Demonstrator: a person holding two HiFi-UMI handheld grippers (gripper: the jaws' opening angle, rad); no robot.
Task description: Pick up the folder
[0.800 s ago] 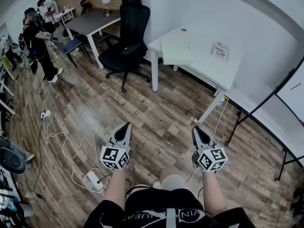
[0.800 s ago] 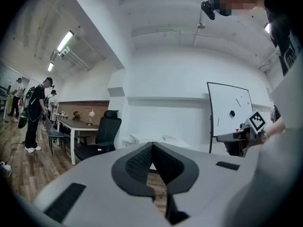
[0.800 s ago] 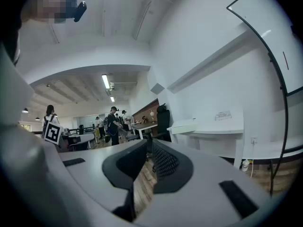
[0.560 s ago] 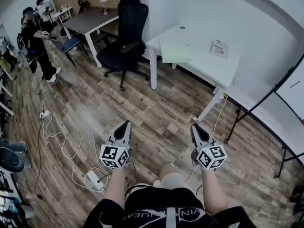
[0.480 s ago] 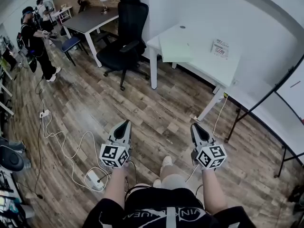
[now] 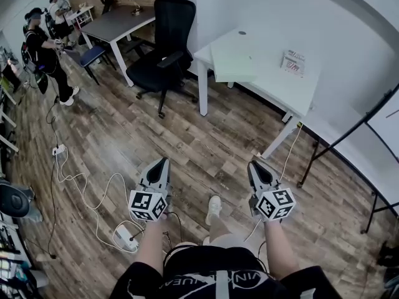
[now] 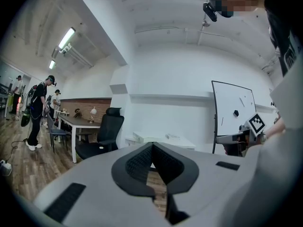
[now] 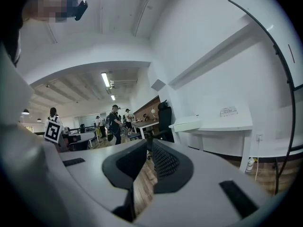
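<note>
The folder (image 6: 232,61) is a pale green flat slab lying on the near left part of the white desk (image 6: 268,83), far ahead of both grippers. In the right gripper view the folder (image 8: 189,125) shows at the desk's near end. My left gripper (image 6: 163,162) and right gripper (image 6: 252,164) are held level side by side over the wooden floor, well short of the desk. Both are shut with nothing between the jaws, as the left gripper (image 7: 152,145) and right gripper (image 8: 149,143) show in their own views.
A black office chair (image 6: 167,42) stands left of the white desk, with a dark desk (image 6: 118,25) behind it. A printed booklet (image 6: 293,63) lies on the white desk. People (image 6: 43,48) stand at the far left. Cables and a power strip (image 6: 124,237) lie on the floor; a whiteboard stand (image 6: 349,136) is at right.
The person has stepped forward: a shoe now shows between the grippers and the desk has drawn slightly nearer. Both grippers keep their pose and stay shut.
</note>
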